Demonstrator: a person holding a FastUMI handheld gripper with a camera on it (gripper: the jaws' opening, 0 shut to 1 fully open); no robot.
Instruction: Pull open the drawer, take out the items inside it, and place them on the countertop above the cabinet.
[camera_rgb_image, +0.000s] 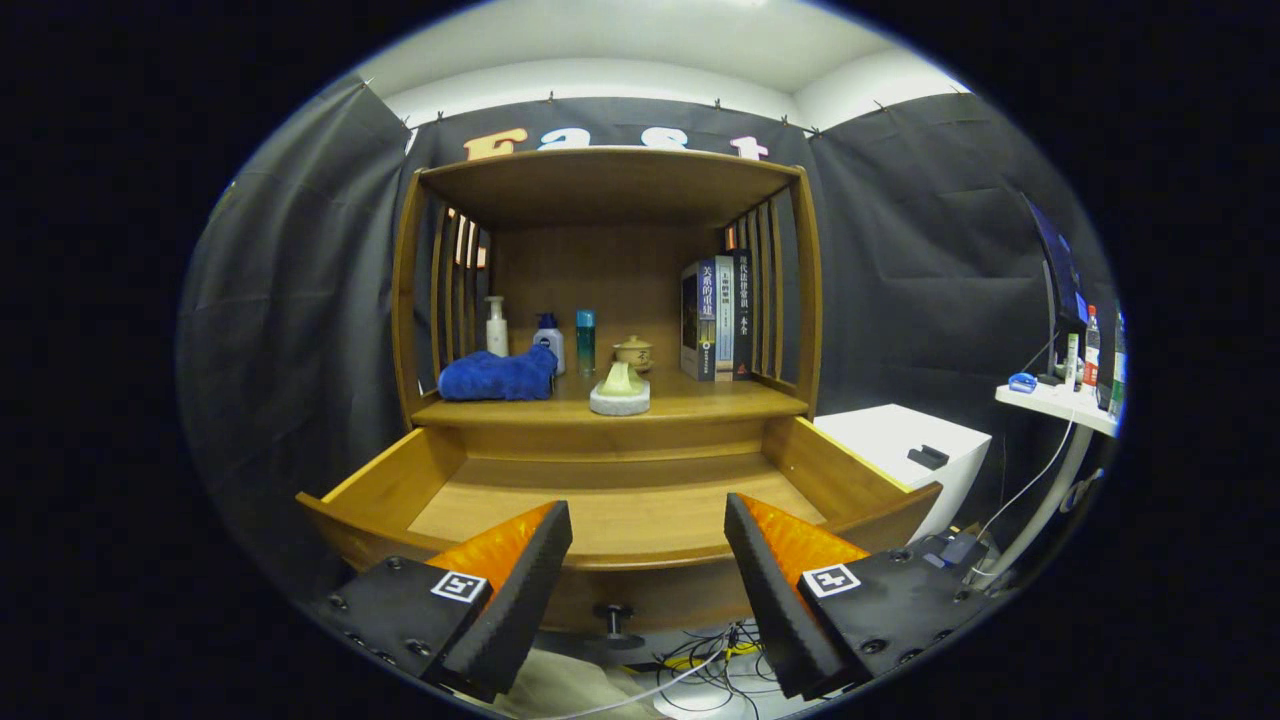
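Books (715, 318) carry Chinese spine titles, unreadably small.

Single fisheye view rides on claw (648, 535), faces forward level at cabinet (608, 300) front, close above pulled-out drawer (620, 520); spread fingers frame drawer front, tabletop (700, 402) just beyond.

The hand-held gripper (648, 545) is level and points straight ahead, its two fingers (520, 590) spread wide apart. Nothing is held between them, and neither finger touches anything. Both fingers sit at about the same height.
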